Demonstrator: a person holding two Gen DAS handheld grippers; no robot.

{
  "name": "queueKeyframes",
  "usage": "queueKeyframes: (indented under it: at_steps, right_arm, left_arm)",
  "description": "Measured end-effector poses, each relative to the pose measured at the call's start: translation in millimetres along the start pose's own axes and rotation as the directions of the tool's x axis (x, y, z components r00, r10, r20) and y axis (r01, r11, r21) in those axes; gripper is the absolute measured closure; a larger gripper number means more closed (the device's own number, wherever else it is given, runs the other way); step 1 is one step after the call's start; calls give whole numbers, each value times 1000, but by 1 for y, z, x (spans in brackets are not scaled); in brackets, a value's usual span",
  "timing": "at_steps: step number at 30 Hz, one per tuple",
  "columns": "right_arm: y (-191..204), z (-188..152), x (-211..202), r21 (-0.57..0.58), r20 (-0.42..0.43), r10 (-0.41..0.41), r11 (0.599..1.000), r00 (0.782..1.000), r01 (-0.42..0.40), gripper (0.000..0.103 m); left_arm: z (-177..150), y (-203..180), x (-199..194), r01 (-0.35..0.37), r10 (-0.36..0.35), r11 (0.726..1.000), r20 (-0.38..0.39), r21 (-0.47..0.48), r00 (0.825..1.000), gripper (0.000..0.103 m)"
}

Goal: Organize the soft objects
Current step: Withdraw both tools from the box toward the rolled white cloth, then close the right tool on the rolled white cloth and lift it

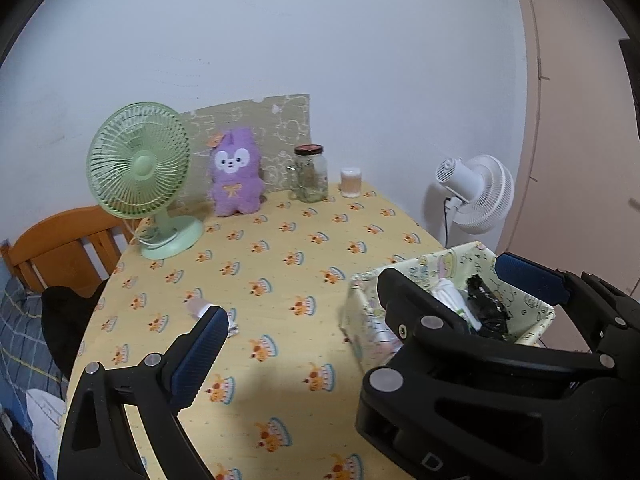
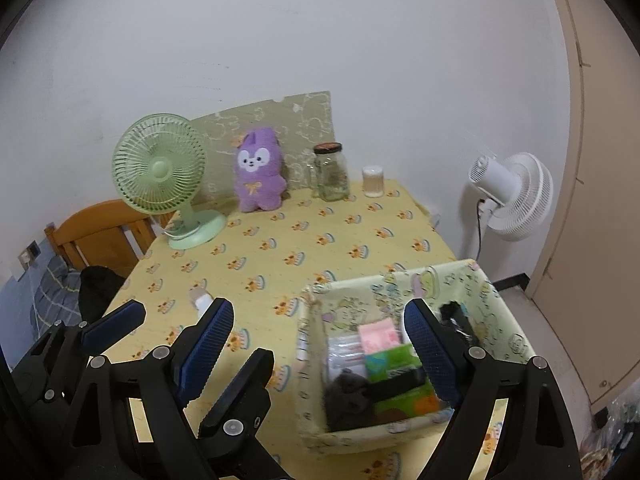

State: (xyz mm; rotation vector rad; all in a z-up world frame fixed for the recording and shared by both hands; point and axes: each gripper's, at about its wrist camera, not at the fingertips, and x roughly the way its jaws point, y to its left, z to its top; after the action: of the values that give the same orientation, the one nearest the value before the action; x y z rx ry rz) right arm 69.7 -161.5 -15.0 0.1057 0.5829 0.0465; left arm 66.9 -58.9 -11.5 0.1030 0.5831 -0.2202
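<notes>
A patterned fabric basket [image 2: 316, 364] stands on the yellow tablecloth at the right; it also shows in the left wrist view [image 1: 362, 292]. Inside are a dark grey soft item [image 2: 348, 394], a pink packet [image 2: 378, 336], green packets [image 2: 390, 362] and a black item [image 2: 456, 318]. A purple plush toy [image 2: 258, 172] sits upright at the back of the table [image 1: 236, 176]. A small rolled soft item [image 2: 200, 300] lies near the left edge [image 1: 200, 306]. My right gripper [image 2: 320, 344] is open over the basket's near left part. My left gripper [image 2: 116, 322] is open and empty beside it.
A green desk fan [image 2: 168, 176], a glass jar [image 2: 330, 174] and a small cup [image 2: 373, 182] stand along the back. A white floor fan [image 2: 512, 196] stands right of the table. A wooden chair [image 2: 100, 236] with dark cloth is at the left.
</notes>
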Motion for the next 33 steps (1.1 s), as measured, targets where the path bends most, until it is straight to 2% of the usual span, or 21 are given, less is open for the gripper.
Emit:
queueKeyframes:
  at_steps: [4, 16, 26, 33]
  right_arm:
    - [16, 1, 5, -25, 2, 7, 1000, 1000, -7, 13]
    - [61, 0, 35, -62, 13, 73, 996, 997, -72, 0]
    - [98, -1, 65, -123, 52, 92, 989, 994, -85, 0]
    - [121, -5, 96, -141, 0, 120, 983, 993, -118, 0]
  left_arm:
    - [-1, 16, 1, -15, 15, 1000, -3, -15, 1000, 5]
    - [-7, 62, 10, -81, 81, 996, -10, -34, 997, 5]
    - [-18, 102, 31, -113, 110, 991, -56, -71, 992, 5]
    - [-27, 128, 50, -132, 122, 987, -101, -94, 987, 5]
